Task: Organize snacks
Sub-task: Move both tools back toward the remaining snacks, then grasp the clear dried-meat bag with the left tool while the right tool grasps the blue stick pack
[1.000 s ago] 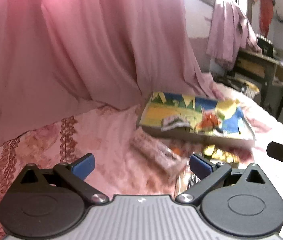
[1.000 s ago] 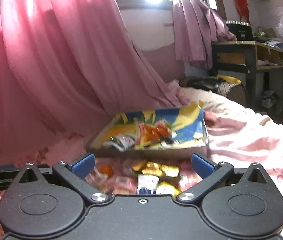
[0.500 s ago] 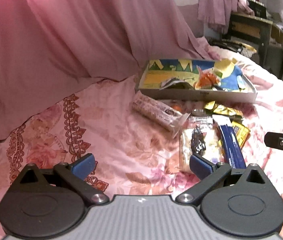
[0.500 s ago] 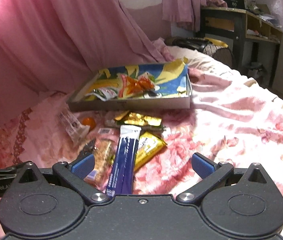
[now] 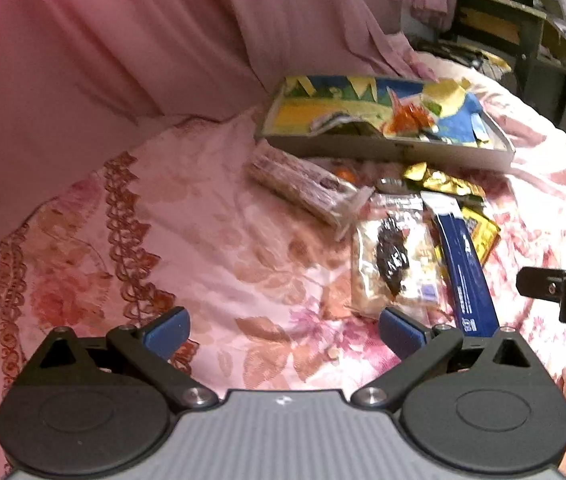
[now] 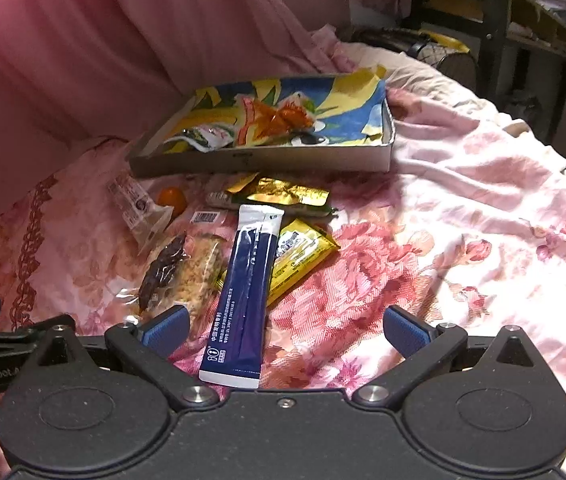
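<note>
Both cameras have tipped down over the last second: where curtain filled the views, the bed (image 6: 463,208) and its scatter of snacks now show, which suggests the approach to a first pick is under way.

The right tongs (image 6: 285,330) stand wide and empty over the near end of the blue sachet (image 6: 245,292), at 12 o'clock from them. The left tongs (image 5: 283,330) are likewise wide and empty over bare bedspread, with the clear rice-cracker packet (image 5: 395,260) at 1 o'clock.

The tray (image 6: 267,160) sits beyond the pile, already holding a few wrappers.

Only the right view shows the small orange (image 6: 171,197) clearly and the yellow packet (image 6: 303,252) tucked under the sachet. The left view alone shows the long biscuit sleeve (image 5: 303,188) whole.
</note>
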Action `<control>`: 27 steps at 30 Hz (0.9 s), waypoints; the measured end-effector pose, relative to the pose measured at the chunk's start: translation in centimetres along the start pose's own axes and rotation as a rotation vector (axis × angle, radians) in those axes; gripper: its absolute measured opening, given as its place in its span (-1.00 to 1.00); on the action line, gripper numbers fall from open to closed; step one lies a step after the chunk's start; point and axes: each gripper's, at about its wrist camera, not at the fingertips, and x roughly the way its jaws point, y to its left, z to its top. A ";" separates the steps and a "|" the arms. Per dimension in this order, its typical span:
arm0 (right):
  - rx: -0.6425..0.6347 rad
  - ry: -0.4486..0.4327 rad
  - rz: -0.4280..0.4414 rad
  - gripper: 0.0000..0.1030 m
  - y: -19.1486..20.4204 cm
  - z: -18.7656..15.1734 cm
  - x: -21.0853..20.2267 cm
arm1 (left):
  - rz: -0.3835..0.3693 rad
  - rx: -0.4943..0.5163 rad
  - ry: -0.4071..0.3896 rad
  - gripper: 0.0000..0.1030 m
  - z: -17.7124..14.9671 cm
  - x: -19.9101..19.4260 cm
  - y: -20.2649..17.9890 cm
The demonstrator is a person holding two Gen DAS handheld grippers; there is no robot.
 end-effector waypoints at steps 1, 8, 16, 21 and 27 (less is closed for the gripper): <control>-0.001 0.009 0.002 0.99 0.0 0.2 0.2 | -0.006 0.008 0.010 0.99 0.1 0.3 -0.1; -0.053 0.054 0.007 0.99 -0.3 1.9 2.1 | -0.045 0.066 0.033 0.99 0.5 1.4 -0.9; -0.106 0.135 0.027 0.99 -0.8 3.4 5.3 | -0.125 0.125 0.021 0.99 1.2 2.6 -2.2; -0.087 0.182 0.056 0.99 -0.7 3.8 7.4 | -0.149 0.187 0.023 0.99 1.6 3.8 -3.5; -0.035 0.198 0.075 0.99 -0.3 4.8 9.4 | -0.154 0.218 0.045 0.99 2.0 5.5 -3.9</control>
